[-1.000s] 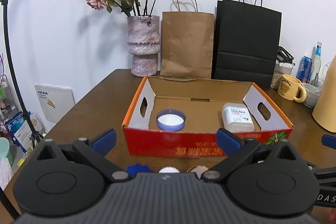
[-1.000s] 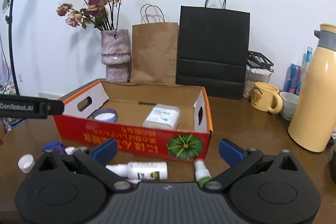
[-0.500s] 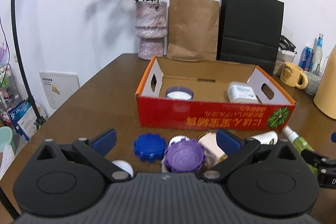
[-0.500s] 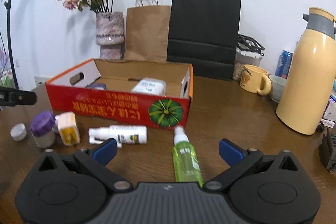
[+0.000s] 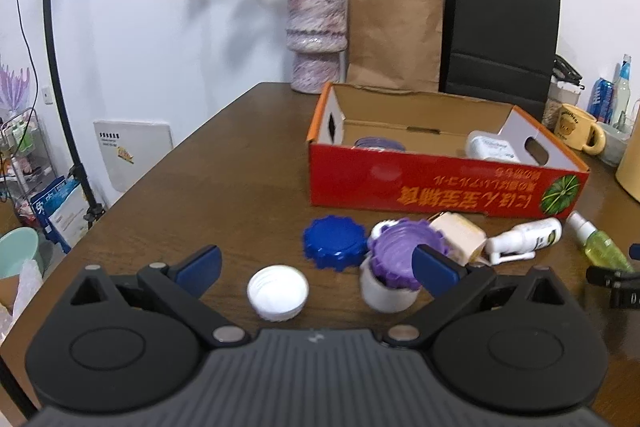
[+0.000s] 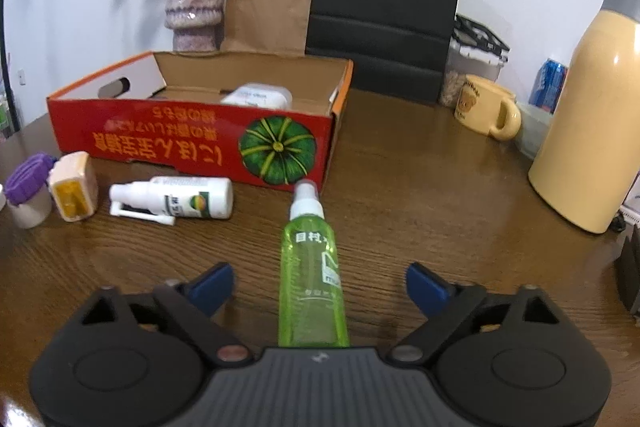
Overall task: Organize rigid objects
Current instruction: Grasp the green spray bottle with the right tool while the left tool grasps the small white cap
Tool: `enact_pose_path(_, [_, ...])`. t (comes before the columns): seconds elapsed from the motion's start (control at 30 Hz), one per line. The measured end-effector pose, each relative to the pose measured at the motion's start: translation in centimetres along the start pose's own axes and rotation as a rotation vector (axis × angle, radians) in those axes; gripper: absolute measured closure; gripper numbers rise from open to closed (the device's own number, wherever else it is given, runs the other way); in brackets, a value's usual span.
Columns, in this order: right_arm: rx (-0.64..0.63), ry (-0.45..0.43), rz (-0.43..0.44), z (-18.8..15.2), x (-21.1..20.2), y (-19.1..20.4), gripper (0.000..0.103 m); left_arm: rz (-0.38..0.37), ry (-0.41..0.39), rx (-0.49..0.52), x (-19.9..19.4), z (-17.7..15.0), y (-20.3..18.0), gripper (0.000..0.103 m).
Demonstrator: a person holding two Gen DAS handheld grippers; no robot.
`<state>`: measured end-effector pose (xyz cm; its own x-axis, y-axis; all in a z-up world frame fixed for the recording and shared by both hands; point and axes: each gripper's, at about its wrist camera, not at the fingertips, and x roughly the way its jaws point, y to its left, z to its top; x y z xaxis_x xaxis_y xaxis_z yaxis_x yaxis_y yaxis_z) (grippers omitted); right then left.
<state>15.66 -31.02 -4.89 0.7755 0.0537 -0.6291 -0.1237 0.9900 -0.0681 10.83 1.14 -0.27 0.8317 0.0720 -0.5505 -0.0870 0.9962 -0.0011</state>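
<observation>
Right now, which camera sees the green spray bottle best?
The right wrist camera. The green spray bottle lies in the middle of its picture, whole from white cap to base, between the closing right tongs, untouched. The left wrist camera catches it only small, at the right edge.

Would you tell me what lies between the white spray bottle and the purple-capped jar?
A small cream box with a yellow face stands between the white spray bottle and purple-capped jar, clearest in the right wrist view.
</observation>
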Motion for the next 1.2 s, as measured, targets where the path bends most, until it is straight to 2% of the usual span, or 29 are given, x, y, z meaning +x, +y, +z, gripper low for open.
enact_pose_path(0.1, [0.024, 0.004, 0.018, 0.1, 0.6, -0.3, 0.030, 0.009, 0.013, 0.002, 0.1, -0.5, 0.6, 0.000])
enact_pose_path(0.17, [0.037, 0.000, 0.029, 0.2, 0.7, -0.4, 0.049, 0.014, 0.021, 0.001, 0.2, -0.7, 0.9, 0.000])
enact_pose_path(0.2, [0.042, -0.003, 0.039, 0.2, 0.8, -0.4, 0.054, 0.017, 0.024, 0.000, 0.3, -0.8, 1.1, 0.000])
enact_pose_path(0.23, [0.050, -0.006, 0.053, 0.2, 0.8, -0.5, 0.067, 0.018, 0.027, -0.001, 0.3, -0.9, 1.3, 0.000])
enact_pose_path(0.27, [0.058, -0.010, 0.066, 0.2, 0.8, -0.6, 0.073, 0.021, 0.030, -0.002, 0.3, -1.0, 1.4, 0.000])
enact_pose_path(0.57, [0.054, -0.050, 0.057, -0.3, 0.1, -0.1, 0.073, 0.048, 0.066, -0.007, 1.6, -1.6, 2.8, 0.000])
enact_pose_path(0.83, [0.073, -0.124, 0.034, -0.7, -1.4, 0.1, 0.073, 0.072, 0.109, -0.019, 3.7, -1.8, 3.3, 0.000])
enact_pose_path(1.13, [0.081, -0.163, 0.029, -0.8, -2.2, 1.0, 0.073, 0.088, 0.123, -0.029, 4.9, -1.8, 3.3, 0.000])
enact_pose_path(1.2, [0.083, -0.164, 0.030, -0.9, -2.3, 1.0, 0.073, 0.081, 0.127, -0.029, 5.1, -1.8, 3.2, 0.006])
